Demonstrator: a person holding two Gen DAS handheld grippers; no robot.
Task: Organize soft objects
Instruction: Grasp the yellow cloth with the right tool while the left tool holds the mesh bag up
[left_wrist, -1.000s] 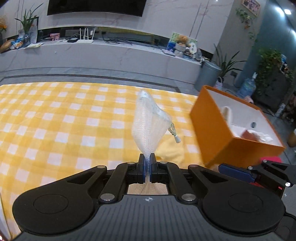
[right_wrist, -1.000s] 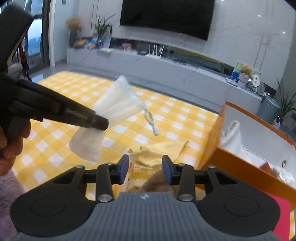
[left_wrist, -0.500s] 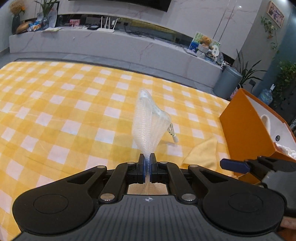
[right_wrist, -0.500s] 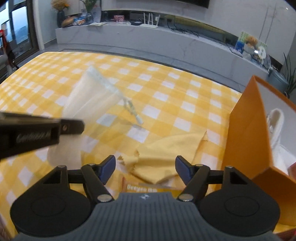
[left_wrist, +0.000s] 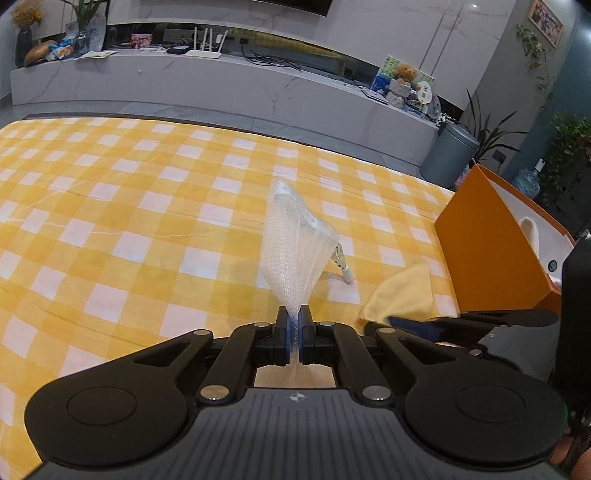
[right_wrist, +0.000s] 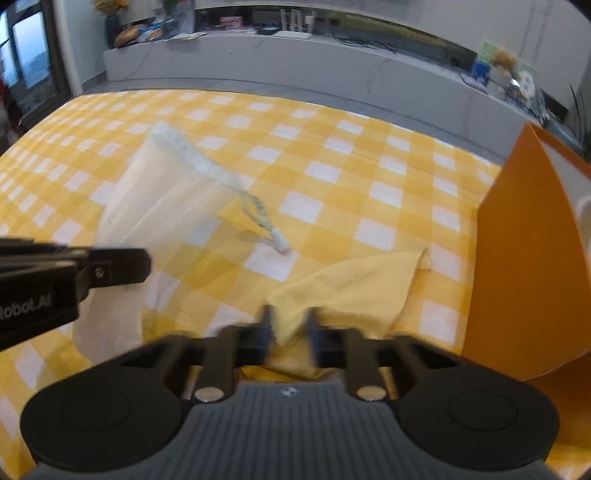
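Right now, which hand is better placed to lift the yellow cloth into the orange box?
The right gripper: its jaws are closing on the yellow cloth, beside the orange box. The left gripper is shut on the mesh bag.

Even indoor light, soft shadows; fisheye bends the edges, and the right wrist view is motion-blurred.

The right gripper's (right_wrist: 288, 334) fingertips are smeared by motion blur as its jaws close on a fold of the yellow cloth (right_wrist: 351, 288), so whether the pads already press it cannot be told. Right of them, the orange box (right_wrist: 524, 266) runs off the frame's edge. In the left wrist view, the right gripper's body hides that box's (left_wrist: 491, 254) near corner and most of its contents.
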